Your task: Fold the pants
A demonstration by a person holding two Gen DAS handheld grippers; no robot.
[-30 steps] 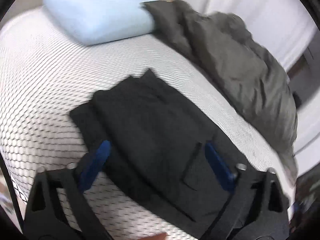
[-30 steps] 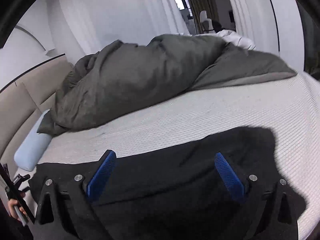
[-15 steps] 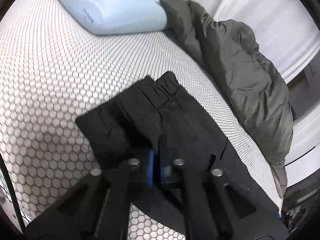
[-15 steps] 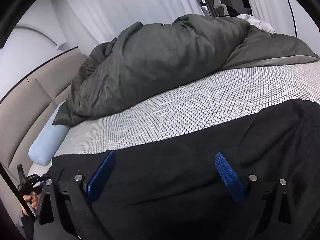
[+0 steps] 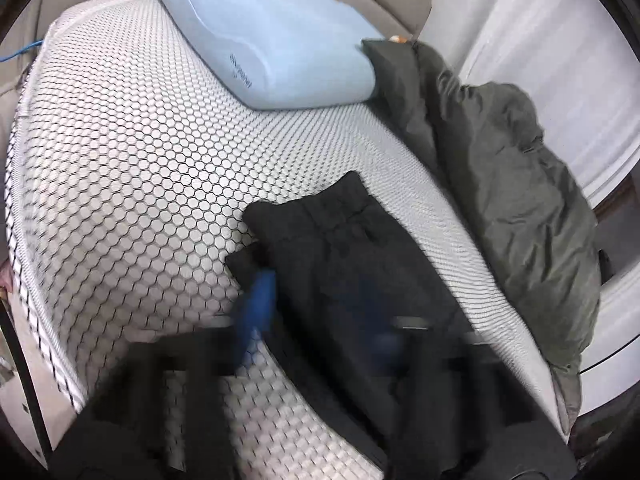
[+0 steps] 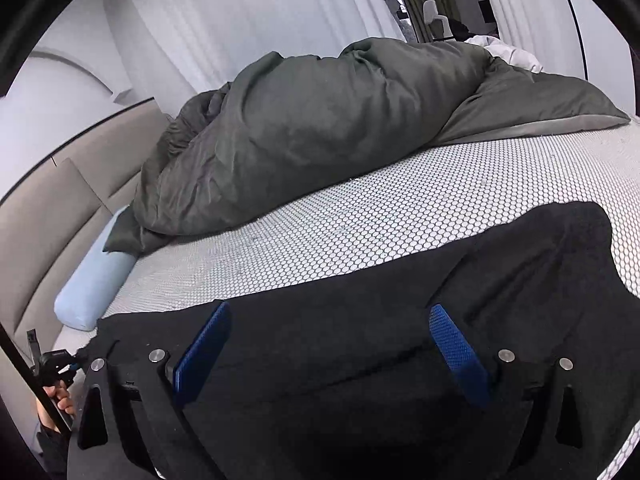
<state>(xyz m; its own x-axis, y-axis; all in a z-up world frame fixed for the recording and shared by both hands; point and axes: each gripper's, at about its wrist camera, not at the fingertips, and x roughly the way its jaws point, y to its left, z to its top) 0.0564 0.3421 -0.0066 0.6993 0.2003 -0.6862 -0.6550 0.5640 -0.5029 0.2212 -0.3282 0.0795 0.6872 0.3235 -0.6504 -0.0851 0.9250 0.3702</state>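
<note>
Folding partway done: black pants [image 5: 360,264] lie doubled near the mattress [image 5: 120,160] front edge.
I see my left gripper [image 5: 320,308], jaws just reopened, and right gripper [image 6: 332,344], wide apart, both holding nothing.

Honeycomb-patterned mattress [image 5: 132,168], beige padded headboard [image 6: 52,216], white curtains [image 6: 224,20] behind.

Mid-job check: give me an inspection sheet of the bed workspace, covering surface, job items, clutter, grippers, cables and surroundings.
Surface: mattress with honeycomb-pattern cover.
Job's things: black pants lying flat, partly folded, waistband toward the pillow.
Clutter: light blue pillow; grey duvet bunched along the far side.
Grippers: left gripper blurred, jaws just been opening, pants beneath them, not pinched; right gripper open over the pants.
Cables: blue cable at the mattress edge.
Surroundings: beige headboard, white curtains.
</note>
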